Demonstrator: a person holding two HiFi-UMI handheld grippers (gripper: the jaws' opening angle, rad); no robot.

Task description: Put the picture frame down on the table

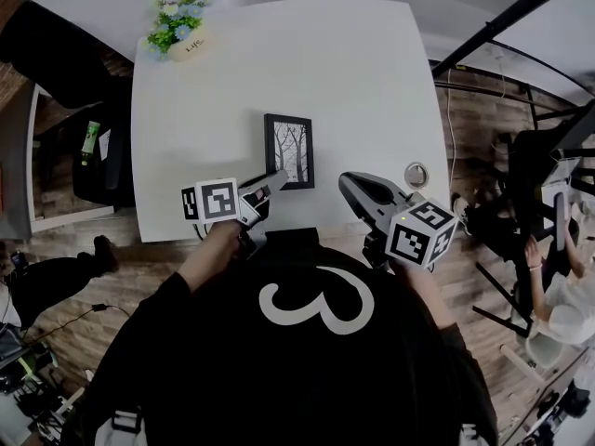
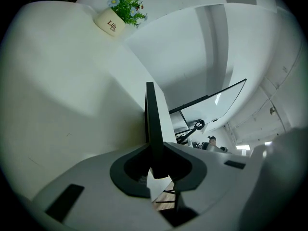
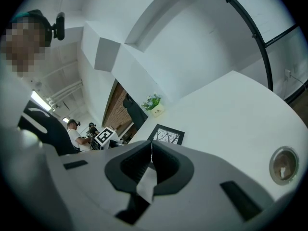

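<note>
1. The picture frame (image 1: 289, 150) was at the near middle of the table (image 1: 372, 72), close to its near edge.
2. The left gripper (image 1: 276, 177) met the frame at its near left corner, with the frame's edge between the jaws.
3. The right gripper (image 1: 346, 182) was just right of the frame, apart from it.
4. A small round object (image 1: 416, 175) lay on the table, right of the right gripper.
5. A potted plant (image 1: 181, 31) stood at the far left corner, well apart from the frame.
</note>
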